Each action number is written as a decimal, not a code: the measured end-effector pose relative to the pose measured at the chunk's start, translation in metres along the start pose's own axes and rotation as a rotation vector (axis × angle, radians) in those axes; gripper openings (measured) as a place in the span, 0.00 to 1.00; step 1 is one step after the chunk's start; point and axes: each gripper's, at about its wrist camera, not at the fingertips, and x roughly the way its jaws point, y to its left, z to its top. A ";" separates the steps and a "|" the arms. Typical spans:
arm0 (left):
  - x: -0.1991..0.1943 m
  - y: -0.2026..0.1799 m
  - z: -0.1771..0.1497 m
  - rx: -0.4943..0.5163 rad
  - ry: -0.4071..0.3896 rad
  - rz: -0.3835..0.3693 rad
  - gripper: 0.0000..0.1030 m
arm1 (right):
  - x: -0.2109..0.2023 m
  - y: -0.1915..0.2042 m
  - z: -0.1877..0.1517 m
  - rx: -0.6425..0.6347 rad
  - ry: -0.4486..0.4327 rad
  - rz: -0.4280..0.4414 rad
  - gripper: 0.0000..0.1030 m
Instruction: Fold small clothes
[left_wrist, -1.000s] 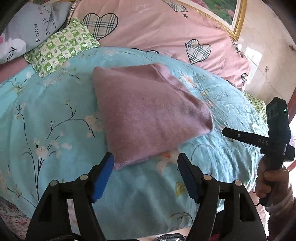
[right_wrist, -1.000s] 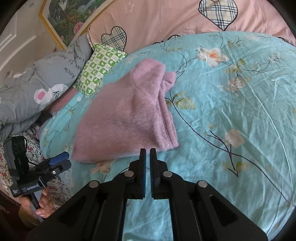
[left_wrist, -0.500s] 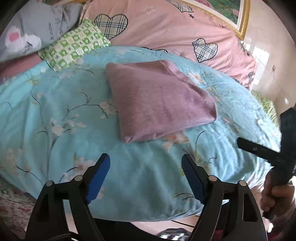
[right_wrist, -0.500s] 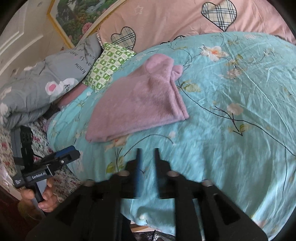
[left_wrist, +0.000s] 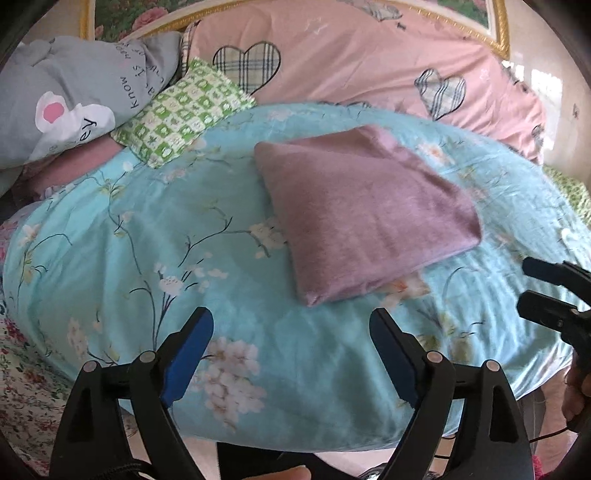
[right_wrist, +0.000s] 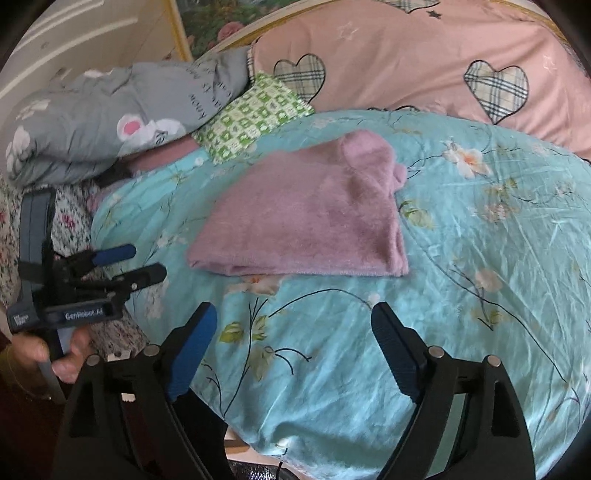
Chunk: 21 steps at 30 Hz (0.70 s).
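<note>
Folded mauve fleece garment lying flat on the turquoise floral duvet, roughly mid-bed, free of both tools. Edges stacked, layered hem facing the right wrist view, one rounded lobe sticking out at the far end.

Left tool: jaws wide apart, empty, hovering over the near duvet edge, short of the garment's near corner. Right tool: jaws wide apart, empty, also short of the garment.

Step, judged: fold looks complete, both tools released and clear. Next move probably either a final tuck of the protruding lobe or a pickup of the next piece; no other loose small garment in view, so cannot tell which.

View differences:
- Left wrist: near corner of the fold, flat top face, right tool's fingertips at the right margin.
- Right wrist: stacked hem layers and the lobe, plus the whole left tool with the hand on its grip, off the bed's side.

Beyond: green checked pillow, grey printed quilt, pink heart-patch cover.
</note>
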 end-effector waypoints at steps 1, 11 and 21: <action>0.005 0.001 0.002 0.002 0.019 0.016 0.85 | 0.004 -0.001 0.001 -0.001 0.011 0.002 0.84; 0.026 0.005 0.033 -0.001 0.072 0.057 0.85 | 0.027 -0.009 0.028 -0.014 0.066 -0.044 0.97; 0.032 -0.001 0.052 0.006 0.050 0.048 0.86 | 0.045 -0.012 0.055 -0.017 0.096 -0.038 1.00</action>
